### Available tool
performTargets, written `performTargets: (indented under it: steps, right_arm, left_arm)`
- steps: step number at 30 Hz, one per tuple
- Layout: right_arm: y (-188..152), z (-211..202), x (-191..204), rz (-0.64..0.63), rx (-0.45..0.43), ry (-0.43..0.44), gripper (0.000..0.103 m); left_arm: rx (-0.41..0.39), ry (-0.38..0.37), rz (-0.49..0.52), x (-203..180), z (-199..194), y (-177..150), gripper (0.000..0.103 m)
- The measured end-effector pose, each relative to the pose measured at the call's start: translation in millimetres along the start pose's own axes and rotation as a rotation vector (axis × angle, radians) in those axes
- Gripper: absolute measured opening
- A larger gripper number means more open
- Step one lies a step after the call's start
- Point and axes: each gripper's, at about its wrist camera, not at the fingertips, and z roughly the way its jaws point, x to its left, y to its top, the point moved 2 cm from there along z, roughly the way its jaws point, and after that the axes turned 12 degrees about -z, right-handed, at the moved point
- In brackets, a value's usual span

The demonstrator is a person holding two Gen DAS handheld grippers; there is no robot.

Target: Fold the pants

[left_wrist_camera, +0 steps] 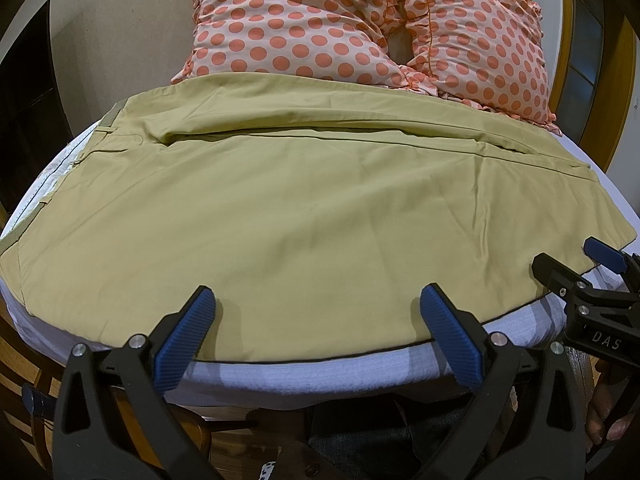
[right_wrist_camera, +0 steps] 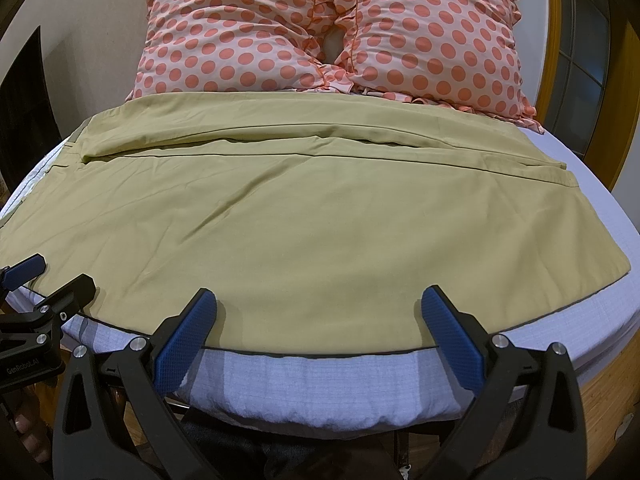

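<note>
The pants (left_wrist_camera: pixel 304 208) lie spread flat across the bed (left_wrist_camera: pixel 320 372), with the waistband on the left and the two dotted pillows (right_wrist_camera: pixel 320 32) behind them. The left hand-held gripper (left_wrist_camera: pixel 318 306) and the right hand-held gripper (right_wrist_camera: pixel 320 306) both stand wide open over the near edge of the cloth and hold nothing. The fabric looks thin, soft and light, so it will probably sag and wrinkle; I would pinch it at the near edge.
</note>
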Motion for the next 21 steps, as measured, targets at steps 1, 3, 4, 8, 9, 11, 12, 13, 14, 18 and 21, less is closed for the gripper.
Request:
performTargets:
  steps: [1,3,4,8,9,11,12,13,14,18,21]
  right_arm:
    - [0.0,0.2,-0.1,-0.001,-0.001,0.000,0.102]
    - [2.8,-1.2,1.6,-0.003,-0.005,0.002,0.102]
    - [3.0,-1.2,2.0,-0.004,-0.006,0.003,0.102]
    - [2.5,-2.3,0.3,-0.012,-0.011,0.010,0.102]
    - [1.9,-2.4,-1.0,-0.018,-0.020,0.014,0.102]
    - [-0.8,-1.3,-1.9,-0.038,-0.046,0.036,0.102]
    - [0.7,-0.3,-5.0,-0.046,-0.044,0.050,0.102]
    - [4.1,0.9,-8.8,-0.041,-0.028,0.052,0.102]
    - [12.2,2.5,-19.6,-0.021,-0.012,0.037,0.102]
    - [60.9,5.8,-87.3,0.124,-0.030,-0.054,0.102]
    - [105.5,33.2,-152.9,0.299,0.007,-0.092,0.098]
  left_arm:
    - [0.000,0.000,0.000,0.0,0.0,0.0,0.101]
    - [-0.001,0.000,-0.001,-0.1,0.1,0.3,0.101]
    - [-0.001,0.000,-0.001,-0.2,0.3,0.6,0.101]
    - [-0.001,0.000,0.000,-0.2,0.3,0.6,0.101]
    - [-0.001,-0.001,0.000,-0.2,0.2,0.6,0.101]
    - [-0.002,-0.003,0.005,-0.5,0.9,1.4,0.101]
    - [0.001,-0.006,0.009,-1.4,2.2,1.9,0.101]
    - [0.007,-0.012,0.014,-0.4,1.9,3.3,0.101]
    - [0.015,-0.019,0.017,0.4,1.8,5.0,0.101]
    - [-0.012,-0.015,-0.005,11.5,-2.2,17.7,0.101]
    - [-0.049,-0.027,-0.034,17.9,-4.9,34.4,0.101]
